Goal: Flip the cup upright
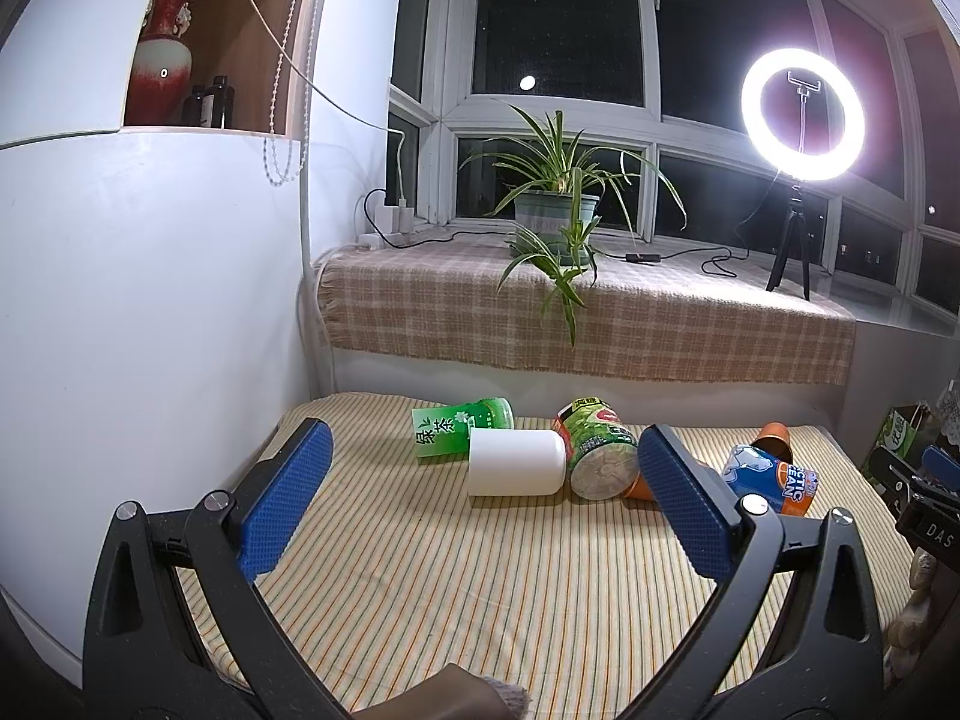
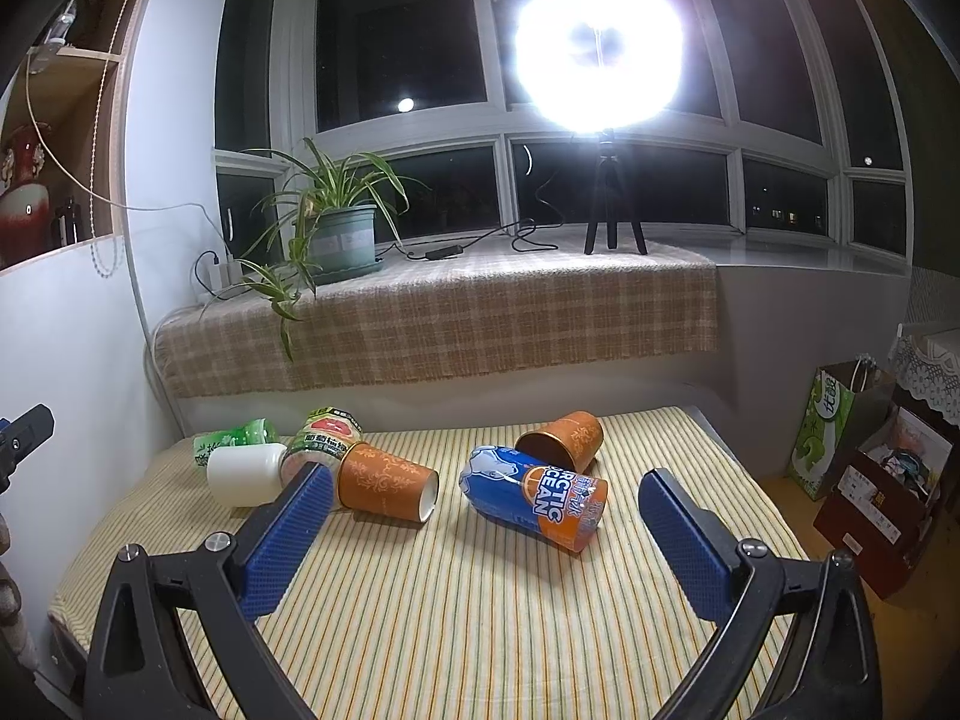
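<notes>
Several cups lie on their sides on a striped cloth (image 1: 480, 588). A white cup (image 1: 516, 462) lies at the middle of the left wrist view, with a light green tea cup (image 1: 462, 426) behind it and a green-labelled cup (image 1: 594, 450) to its right. My left gripper (image 1: 480, 498) is open and empty, just short of the white cup. In the right wrist view an orange cup (image 2: 387, 483), a blue and orange Arctic Ocean cup (image 2: 534, 495) and a second orange cup (image 2: 561, 441) lie ahead. My right gripper (image 2: 486, 522) is open and empty in front of them.
A window ledge with a checked cloth (image 1: 588, 324) runs behind, with a potted plant (image 1: 555, 216) and a bright ring light on a tripod (image 1: 801, 114). A white cabinet wall (image 1: 150, 330) stands left. Bags and boxes (image 2: 870, 456) sit on the floor at right.
</notes>
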